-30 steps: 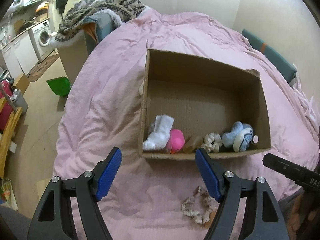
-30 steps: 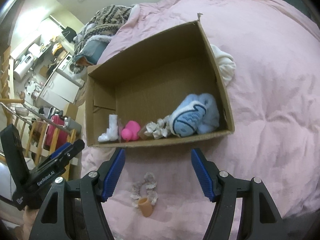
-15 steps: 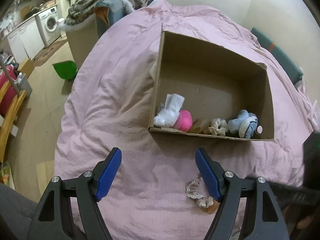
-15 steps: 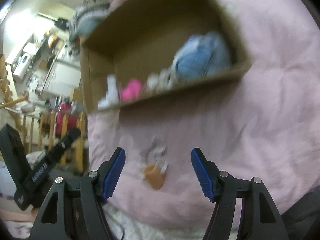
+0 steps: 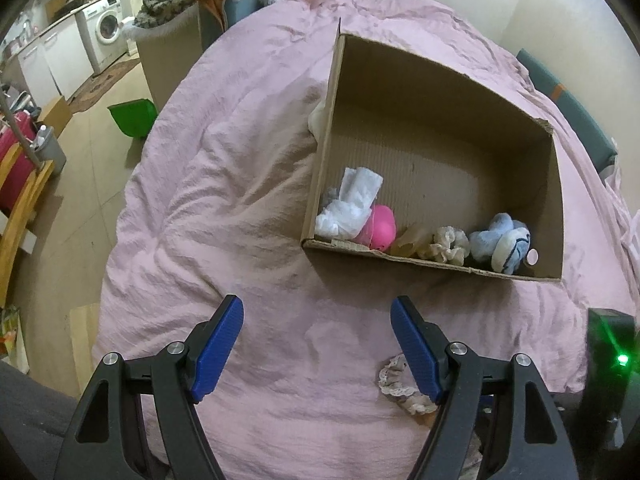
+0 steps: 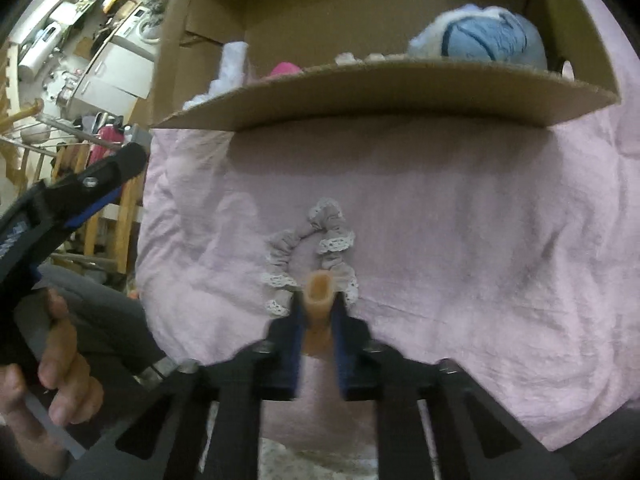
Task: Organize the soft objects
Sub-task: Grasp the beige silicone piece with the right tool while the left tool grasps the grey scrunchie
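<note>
We hold our right gripper low over the pink bedspread, its blue fingers closed almost together on a small tan tube that stands upright between them. The tube sits at the near edge of a lace-trimmed grey scrunchie, which lies flat on the bedspread just in front of the cardboard box; whether the fingers also pinch the scrunchie's fabric we cannot tell.

Our left gripper hangs above the bedspread with its fingers spread wide and nothing between them. From this side the scrunchie shows partly hidden behind the right-hand finger, well short of the box.

The box lies open on the bed. Along its near wall we see a white cloth, a pink ball, a cream scrunchie and a blue and white plush toy, all in one row, each touching or just beside the next. Something white peeks out from behind the box's left wall.
</note>
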Available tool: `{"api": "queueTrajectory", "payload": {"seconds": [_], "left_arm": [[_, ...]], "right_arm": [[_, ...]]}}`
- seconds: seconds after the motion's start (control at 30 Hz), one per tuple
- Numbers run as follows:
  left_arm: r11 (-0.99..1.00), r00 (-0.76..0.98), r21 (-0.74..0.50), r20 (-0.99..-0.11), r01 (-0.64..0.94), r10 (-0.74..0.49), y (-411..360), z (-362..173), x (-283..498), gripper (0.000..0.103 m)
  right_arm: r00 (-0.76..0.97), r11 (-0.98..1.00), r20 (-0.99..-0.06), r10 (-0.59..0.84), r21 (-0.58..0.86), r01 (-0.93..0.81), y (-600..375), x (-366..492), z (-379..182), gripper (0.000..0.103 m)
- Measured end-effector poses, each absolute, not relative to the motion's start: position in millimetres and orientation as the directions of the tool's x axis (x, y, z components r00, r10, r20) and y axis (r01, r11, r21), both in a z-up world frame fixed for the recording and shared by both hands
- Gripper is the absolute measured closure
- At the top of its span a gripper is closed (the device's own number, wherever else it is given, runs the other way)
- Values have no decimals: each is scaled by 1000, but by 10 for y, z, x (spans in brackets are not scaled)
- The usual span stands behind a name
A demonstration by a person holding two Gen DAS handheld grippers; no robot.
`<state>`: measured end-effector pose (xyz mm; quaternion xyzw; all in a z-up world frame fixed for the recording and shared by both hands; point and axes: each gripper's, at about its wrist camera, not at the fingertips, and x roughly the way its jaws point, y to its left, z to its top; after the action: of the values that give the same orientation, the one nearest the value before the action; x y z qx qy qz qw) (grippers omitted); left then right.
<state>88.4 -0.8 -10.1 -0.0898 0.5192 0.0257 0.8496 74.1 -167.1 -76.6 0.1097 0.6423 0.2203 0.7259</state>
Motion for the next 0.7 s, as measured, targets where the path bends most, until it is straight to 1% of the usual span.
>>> {"api": "queueTrajectory", "payload": {"seconds": [0.17,0.27,0.37,0.43,0.53,0.63,0.67,0.7], "left_arm": [[986,436,-114,-899,-120,-51,-71,-173,891,29],[990,414,-100,-909,-101,-49,-131,-230,892,29],[991,403,-95,-914,-92,-50,-171,-271,894,29],[992,391,-97,-919,-81,-58,-210,-309,898,29],[991,322,-128,-940,-33,-111,-319,-448,925,29],[978,224,-210,-952,13,-207,-456,-632,928,31],[971,199,-236,-951,25,-236,-498,-679,923,33],[967,180,-251,-950,38,-254,-539,-718,918,38]], "right_arm": [[130,859,-855,502,475,-192,-1788,719,-582,95],[131,829,-821,556,535,-163,-1928,736,-512,95],[123,861,-857,501,479,-170,-1911,729,-530,95],[92,870,-870,484,467,-159,-1902,724,-601,95],[91,871,-874,478,458,-176,-1855,727,-626,95],[87,873,-877,474,454,-180,-1811,734,-648,95],[83,874,-878,472,453,-177,-1804,736,-659,95],[80,874,-879,471,452,-177,-1802,736,-666,95]]}}
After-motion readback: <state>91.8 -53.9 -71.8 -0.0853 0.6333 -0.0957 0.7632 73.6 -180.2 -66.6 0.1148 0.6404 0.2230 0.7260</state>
